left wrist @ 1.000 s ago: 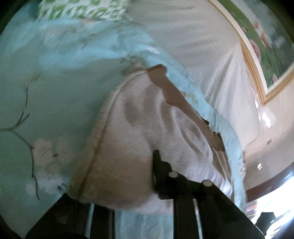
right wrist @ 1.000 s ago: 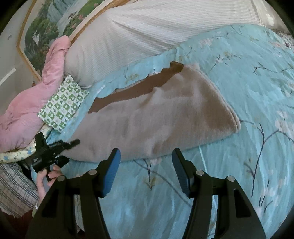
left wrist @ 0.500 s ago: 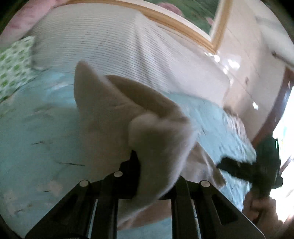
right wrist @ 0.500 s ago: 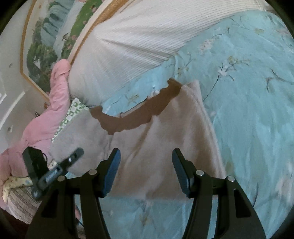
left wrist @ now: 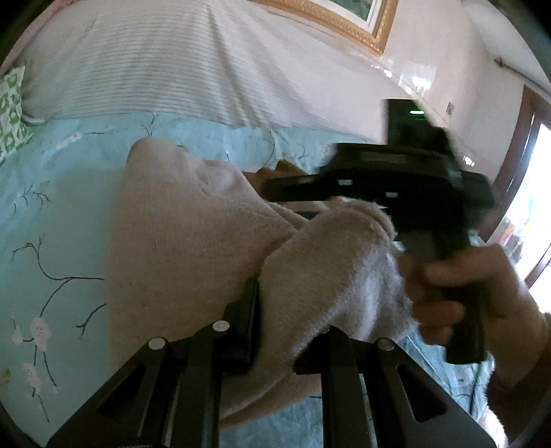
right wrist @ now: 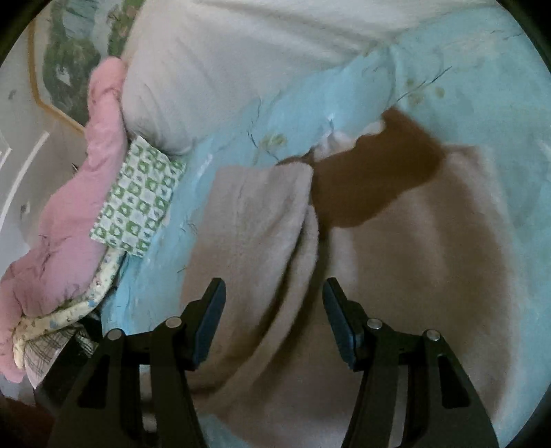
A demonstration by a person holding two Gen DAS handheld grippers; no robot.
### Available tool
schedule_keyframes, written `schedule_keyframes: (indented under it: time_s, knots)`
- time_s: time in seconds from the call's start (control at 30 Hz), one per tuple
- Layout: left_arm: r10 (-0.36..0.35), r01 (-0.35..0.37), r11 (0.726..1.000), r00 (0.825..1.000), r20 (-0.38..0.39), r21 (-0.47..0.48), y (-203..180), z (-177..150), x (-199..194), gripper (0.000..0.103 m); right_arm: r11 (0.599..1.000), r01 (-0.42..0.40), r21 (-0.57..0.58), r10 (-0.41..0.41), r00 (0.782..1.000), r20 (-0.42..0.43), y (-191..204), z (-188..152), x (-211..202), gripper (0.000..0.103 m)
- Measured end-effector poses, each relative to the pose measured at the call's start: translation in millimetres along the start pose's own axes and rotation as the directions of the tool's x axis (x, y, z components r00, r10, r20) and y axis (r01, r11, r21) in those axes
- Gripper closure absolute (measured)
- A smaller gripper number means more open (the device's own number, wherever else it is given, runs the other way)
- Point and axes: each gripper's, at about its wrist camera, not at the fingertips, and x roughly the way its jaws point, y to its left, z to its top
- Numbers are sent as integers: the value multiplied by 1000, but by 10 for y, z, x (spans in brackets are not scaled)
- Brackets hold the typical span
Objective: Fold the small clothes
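The beige fleece garment [right wrist: 396,275] lay on the bed, spread over the pale blue flowered bedspread [right wrist: 241,113], with one side lifted and doubled toward the middle so that a rolled ridge of cloth ran up between the two halves. A darker brown band [right wrist: 372,179] edged its far side, probably a hem or cuff. By its nap and the way it sagged, it looked soft, light and limp, thick enough to bunch but too floppy to hold any shape by itself; a fold would likely slump unless laid flat and pressed. The pile would probably give good friction, so slipping seemed a small risk, while a pinch taken too deep might catch two layers at once. The best hold was judged to be at an edge or corner, near the brown band or the free side seam

The left hand-held gripper [left wrist: 275,331] was clamped on a thick fold of that garment [left wrist: 193,241], cloth bulging over its fingers and held up off the bedspread [left wrist: 58,213]. The right hand-held gripper [right wrist: 273,320] hovered just above the ridge with its blue-padded jaws apart and nothing between them; in the left view its black body [left wrist: 396,182] and the person's hand [left wrist: 475,296] sat close beside the lifted cloth

Beyond lay a white striped pillow [left wrist: 144,62], a green-checked cloth [right wrist: 137,196], a pink quilt [right wrist: 65,220] and a gilt-framed picture [left wrist: 347,24]
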Motion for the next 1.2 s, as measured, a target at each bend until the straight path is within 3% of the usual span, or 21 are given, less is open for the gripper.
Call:
schedule_keyframes:
  time_s: [0.13, 0.17, 0.2, 0.23, 0.4, 0.53, 0.73, 1.07, 1.17, 1.2]
  knots:
    - [7, -7, 1000, 1000, 1, 25, -63, -28, -10, 89, 997, -71, -15, 69, 994, -79, 137, 45, 371, 45]
    - [10, -10, 1000, 1000, 2, 29, -73, -12, -20, 90, 998, -55, -34, 52, 994, -99, 181, 54, 448, 54]
    - [10, -11, 999, 1000, 8, 35, -96, 11, -50, 90, 998, -34, -56, 28, 994, -108, 221, 60, 479, 86]
    - [9, -9, 999, 1000, 13, 37, -115, 28, -80, 90, 997, -23, -70, 16, 994, -105, 264, 81, 465, 87]
    - [-65, 59, 994, 995, 69, 88, -448, 268, -230, 89, 986, -52, -161, 57, 998, 29, 492, 208, -155, 88]
    - [-109, 103, 989, 993, 50, 107, -768, 319, -44, 89, 979, 35, -202, -20, 997, 79, 361, 234, -539, 88]
    - [-127, 130, 987, 991, -39, 98, -1045, 153, 470, 89, 976, 168, -142, -160, 985, 62, -240, 91, -569, 89]
    - [-136, 142, 984, 989, -64, 104, -1063, 73, 661, 82, 968, 189, -168, -175, 980, 94, -499, 6, -496, 88]
    - [-154, 163, 980, 985, -81, 113, -1062, 59, 624, 72, 974, 182, -138, -168, 980, 109, -603, -34, -552, 79]
    - [-169, 179, 977, 981, -91, 112, -1061, 41, 568, 65, 970, 202, -138, -187, 976, 115, -612, -48, -582, 70]
